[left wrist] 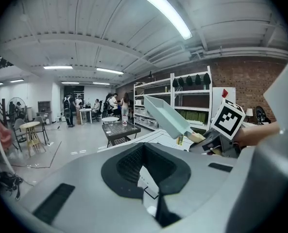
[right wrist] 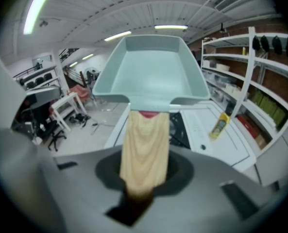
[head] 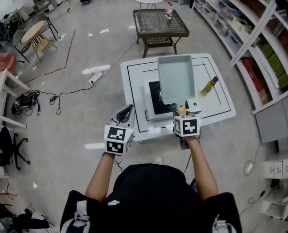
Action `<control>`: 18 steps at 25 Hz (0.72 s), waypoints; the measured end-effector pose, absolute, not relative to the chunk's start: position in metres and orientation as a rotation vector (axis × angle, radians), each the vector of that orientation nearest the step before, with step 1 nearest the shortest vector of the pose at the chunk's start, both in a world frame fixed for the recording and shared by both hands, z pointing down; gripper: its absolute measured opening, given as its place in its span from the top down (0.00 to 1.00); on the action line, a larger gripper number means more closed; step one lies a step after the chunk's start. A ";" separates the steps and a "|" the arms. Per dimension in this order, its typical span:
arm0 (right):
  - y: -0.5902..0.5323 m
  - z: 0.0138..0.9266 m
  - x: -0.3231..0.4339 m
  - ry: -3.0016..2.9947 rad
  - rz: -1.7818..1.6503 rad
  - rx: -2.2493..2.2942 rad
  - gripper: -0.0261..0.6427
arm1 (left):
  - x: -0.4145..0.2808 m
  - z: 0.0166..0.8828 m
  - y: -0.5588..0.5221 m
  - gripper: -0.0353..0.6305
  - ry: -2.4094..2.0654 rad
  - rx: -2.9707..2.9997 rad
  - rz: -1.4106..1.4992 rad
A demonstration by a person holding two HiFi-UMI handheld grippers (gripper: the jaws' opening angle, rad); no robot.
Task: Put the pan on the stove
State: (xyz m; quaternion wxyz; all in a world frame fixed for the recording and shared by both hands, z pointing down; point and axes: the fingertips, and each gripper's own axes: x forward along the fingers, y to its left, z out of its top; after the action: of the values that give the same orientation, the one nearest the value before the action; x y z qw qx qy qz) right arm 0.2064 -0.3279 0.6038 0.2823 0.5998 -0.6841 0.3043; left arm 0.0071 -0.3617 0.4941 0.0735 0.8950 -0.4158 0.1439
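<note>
Yellow bottle [head: 209, 86] on white table [head: 134, 96]

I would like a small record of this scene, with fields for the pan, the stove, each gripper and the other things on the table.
pan: square, pale green, with a wooden handle; held tilted in the air over the stove, not set down
stove: black top, on the white table
right gripper: shut on the wooden handle
left gripper: open, empty, near the table's front edge
other: yellow bottle lying right of the stove

The pan [head: 175, 79] was pale mint green with a light wooden handle [right wrist: 144, 149], the stove [head: 154, 98] black, the bench [head: 216, 108] white with thin black lines, the bottle [head: 209, 86] yellow.
</note>
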 end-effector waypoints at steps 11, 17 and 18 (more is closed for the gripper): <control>-0.347 0.665 0.200 -1.745 0.935 1.512 0.82 | -0.021 0.506 -0.363 0.91 -1.319 2.611 0.485; -0.349 0.687 0.202 -1.685 0.955 1.481 0.82 | -0.030 0.507 -0.362 0.91 -1.344 2.592 0.491; -0.347 0.691 0.203 -1.670 0.965 1.476 0.82 | -0.031 0.508 -0.361 0.91 -1.348 2.592 0.498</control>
State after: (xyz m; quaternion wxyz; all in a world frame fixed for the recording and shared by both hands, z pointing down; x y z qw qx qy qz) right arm 0.2035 -0.3475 0.6908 0.3490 0.5697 -0.6443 0.3722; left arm -0.0314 -0.3612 0.5079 0.0889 0.8711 -0.4530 0.1673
